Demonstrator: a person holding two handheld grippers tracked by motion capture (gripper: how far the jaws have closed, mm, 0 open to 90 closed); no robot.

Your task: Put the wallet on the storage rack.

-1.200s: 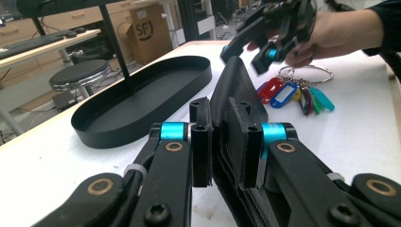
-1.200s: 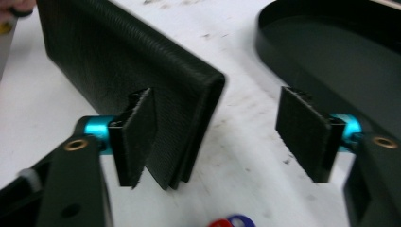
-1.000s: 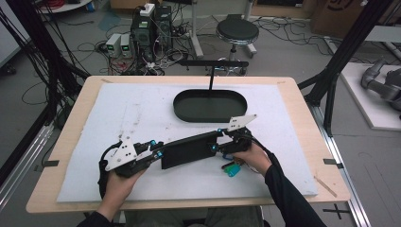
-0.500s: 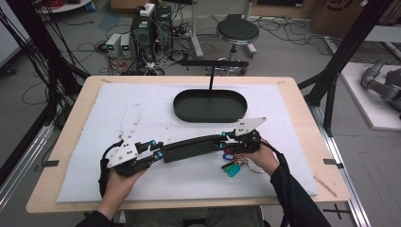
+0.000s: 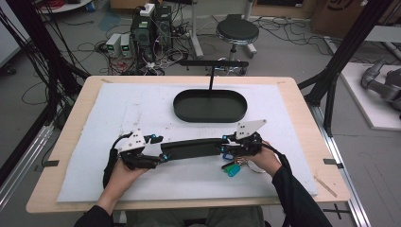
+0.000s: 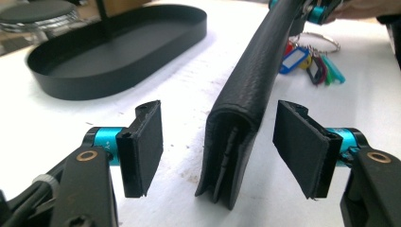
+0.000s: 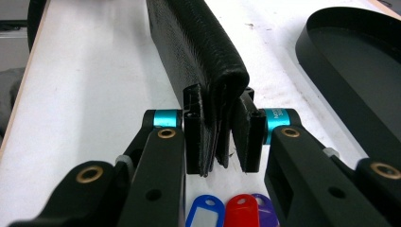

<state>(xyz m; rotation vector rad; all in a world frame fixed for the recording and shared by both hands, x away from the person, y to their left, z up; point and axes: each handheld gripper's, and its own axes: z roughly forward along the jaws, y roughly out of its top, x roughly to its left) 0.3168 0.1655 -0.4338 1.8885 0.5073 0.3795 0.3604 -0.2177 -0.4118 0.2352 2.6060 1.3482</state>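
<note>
A long black leather pouch (image 5: 194, 148) stands on its folded edge on the white mat, stretched between both grippers. My left gripper (image 5: 163, 153) is open; its jaws have just been opening. In the left gripper view the pouch's end (image 6: 236, 137) stands between the pads (image 6: 146, 142) with a gap on each side. My right gripper (image 5: 226, 145) is shut on the pouch's other end, its jaws having just closed. In the right gripper view its pads (image 7: 194, 137) press the folded leather (image 7: 198, 52).
A bunch of keys with coloured tags (image 5: 232, 168) lies on the mat just in front of the right gripper. A black oval tray (image 5: 179, 111) with a T-shaped post (image 5: 211, 75) stands behind the pouch. The wooden table edge (image 5: 189, 205) runs near the person.
The pouch looked broad from above a second ago and now shows as a narrow strip. The left gripper's jaws have come apart off its end. The right hand has stayed put.
</note>
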